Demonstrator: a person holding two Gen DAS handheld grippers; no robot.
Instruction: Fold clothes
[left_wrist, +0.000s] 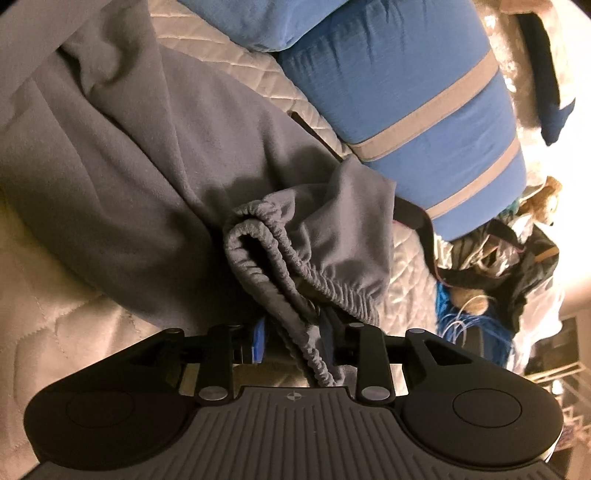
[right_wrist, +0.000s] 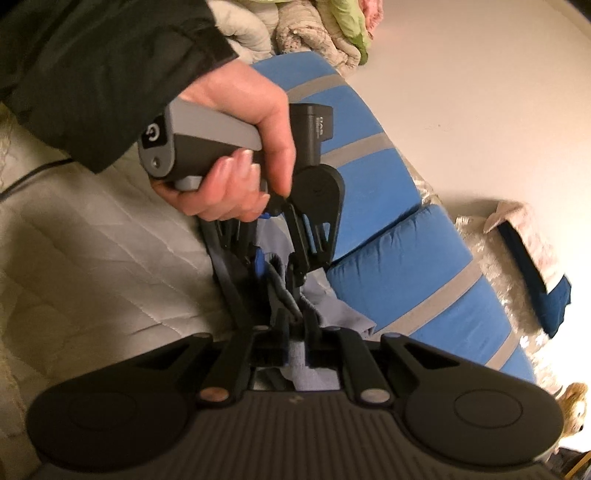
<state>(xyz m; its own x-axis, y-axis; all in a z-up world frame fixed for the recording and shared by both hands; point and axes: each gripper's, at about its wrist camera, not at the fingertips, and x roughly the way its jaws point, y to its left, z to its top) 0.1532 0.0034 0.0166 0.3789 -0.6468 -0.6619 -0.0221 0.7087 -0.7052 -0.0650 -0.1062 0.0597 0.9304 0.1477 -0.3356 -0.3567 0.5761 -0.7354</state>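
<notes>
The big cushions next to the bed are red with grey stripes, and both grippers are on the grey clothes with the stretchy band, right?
Almost. The cushions are blue with grey stripes, not red; the left wrist view shows that plainly. The rest holds: the grey clothes with the stretchy band run between the fingers of the left gripper, and the right gripper is shut on the same grey cloth.

The left gripper (left_wrist: 293, 341) is matte black with a ribbed grey deck bearing a small round crosshair mark, flanked by two rounded black housings with circular insets. Black linkage bars turn on silver pivot screws, and the fingers (left_wrist: 258, 339) carry blue pads. The right gripper (right_wrist: 295, 345) is built alike. The person's left hand (right_wrist: 236, 155) emerges from a dark jacket sleeve (right_wrist: 99, 74).
</notes>
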